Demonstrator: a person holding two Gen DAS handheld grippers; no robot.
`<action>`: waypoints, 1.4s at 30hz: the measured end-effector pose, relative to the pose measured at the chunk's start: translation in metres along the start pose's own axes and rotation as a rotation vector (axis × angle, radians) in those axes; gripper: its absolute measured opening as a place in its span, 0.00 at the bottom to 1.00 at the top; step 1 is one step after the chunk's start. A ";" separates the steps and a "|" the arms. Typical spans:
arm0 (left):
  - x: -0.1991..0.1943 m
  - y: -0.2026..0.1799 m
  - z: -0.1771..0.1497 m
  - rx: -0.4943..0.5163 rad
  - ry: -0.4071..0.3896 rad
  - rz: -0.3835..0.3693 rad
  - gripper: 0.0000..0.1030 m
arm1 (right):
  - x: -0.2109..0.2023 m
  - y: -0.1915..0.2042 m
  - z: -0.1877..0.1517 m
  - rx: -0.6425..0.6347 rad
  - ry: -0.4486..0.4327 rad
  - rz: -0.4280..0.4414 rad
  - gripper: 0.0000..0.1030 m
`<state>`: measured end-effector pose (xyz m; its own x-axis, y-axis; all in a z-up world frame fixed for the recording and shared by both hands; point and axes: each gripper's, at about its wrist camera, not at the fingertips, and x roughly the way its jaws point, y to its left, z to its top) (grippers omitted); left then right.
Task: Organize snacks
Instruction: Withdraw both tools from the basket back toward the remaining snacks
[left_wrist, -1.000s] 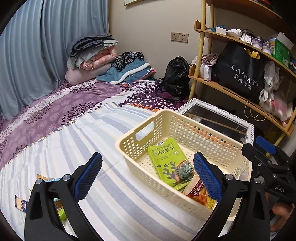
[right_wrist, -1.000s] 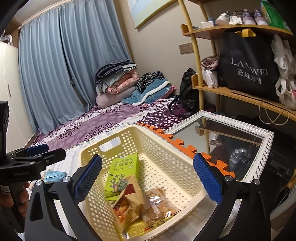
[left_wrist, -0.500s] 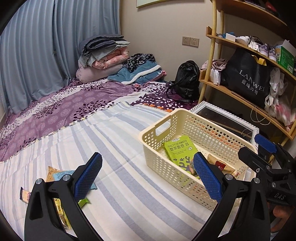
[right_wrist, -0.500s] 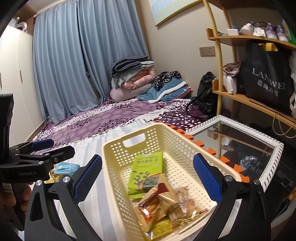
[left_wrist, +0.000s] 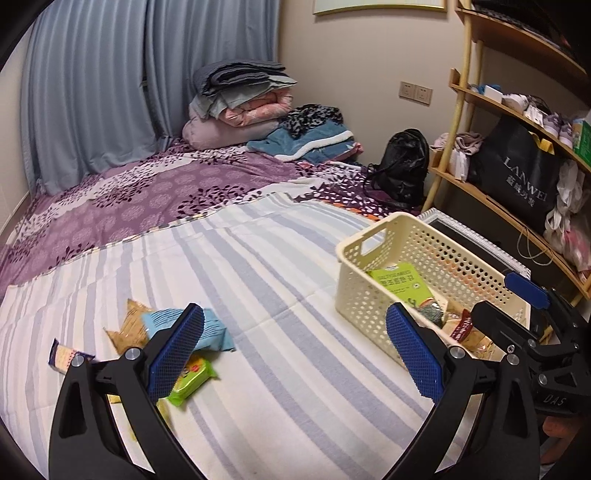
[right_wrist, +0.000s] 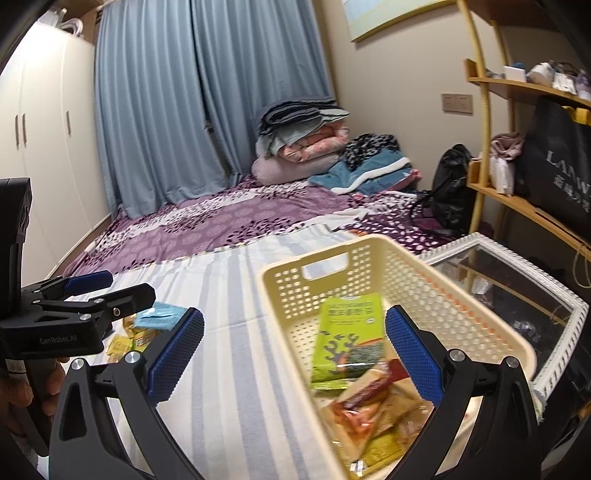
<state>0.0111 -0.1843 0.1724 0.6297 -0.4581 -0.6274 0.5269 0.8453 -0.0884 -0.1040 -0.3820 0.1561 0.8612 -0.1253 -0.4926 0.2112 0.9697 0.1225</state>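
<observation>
fingers (left_wrist: 177, 347) on both grippers spread wide, holding nothing; snack pile (left_wrist: 177, 343) overlaps near the bed's left edge, so 1 pinch could drag 2 packets.

1. Light-blue packet (left_wrist: 210, 330): its left part lies behind the left gripper's (left_wrist: 293, 354) near finger.
2. Small yellow packets (right_wrist: 127, 341): partly covered by the left gripper (right_wrist: 110, 286); print too small to read.
3. Snacks in the cream basket (right_wrist: 369, 251): blurred in the right wrist view; the orange packet (right_wrist: 351, 413) cannot be identified.
4. Green seaweed packet (left_wrist: 400, 282): lower end hidden behind the basket wall.
5. Black bag (right_wrist: 561, 147): lettering cut off by the frame edge.
6. Hand (right_wrist: 22, 387): cropped at the left margin.
</observation>
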 end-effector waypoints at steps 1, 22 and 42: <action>-0.001 0.007 -0.002 -0.015 0.002 0.010 0.97 | 0.003 0.005 -0.001 -0.007 0.007 0.010 0.95; -0.018 0.178 -0.055 -0.333 0.065 0.270 0.97 | 0.044 0.093 -0.028 -0.115 0.167 0.188 0.95; 0.036 0.314 -0.085 -0.743 0.170 0.439 0.97 | 0.075 0.116 -0.045 -0.132 0.244 0.244 0.95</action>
<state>0.1509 0.0874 0.0561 0.5639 -0.0529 -0.8241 -0.2875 0.9229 -0.2560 -0.0358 -0.2696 0.0951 0.7397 0.1515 -0.6557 -0.0623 0.9856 0.1575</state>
